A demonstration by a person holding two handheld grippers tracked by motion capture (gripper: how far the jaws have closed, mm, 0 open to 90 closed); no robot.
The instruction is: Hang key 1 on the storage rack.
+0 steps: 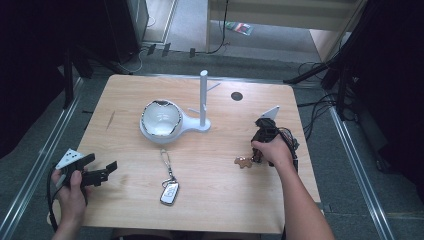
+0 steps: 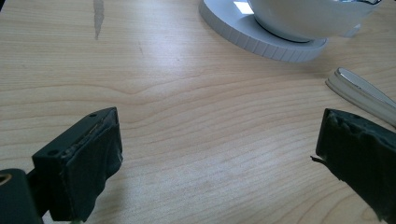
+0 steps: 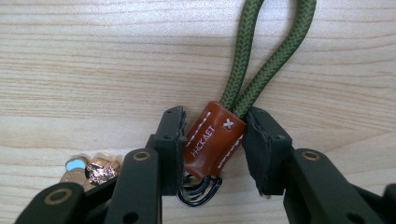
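My right gripper (image 1: 257,156) is at the table's right side, pointing down. In the right gripper view, my right gripper (image 3: 215,126) is shut on the brown stitched leather sleeve (image 3: 212,142) of a keychain. Its green cord loop (image 3: 261,56) lies flat on the wood, running away from the jaws. A black ring (image 3: 201,189) hangs below the sleeve, and a gold charm (image 3: 91,170) lies beside the left jaw. That charm (image 1: 243,162) lies left of the hand. My left gripper (image 1: 101,164) (image 2: 219,140) rests open near the front left edge, holding nothing.
A white bowl (image 1: 161,118) (image 2: 308,16) sits on the round base (image 2: 261,37) of a white stand with an upright post (image 1: 203,97). A silver key fob (image 1: 170,192) (image 2: 359,91) on a chain (image 1: 166,162) lies at centre front. A dark round hole (image 1: 236,96) marks the tabletop at the back.
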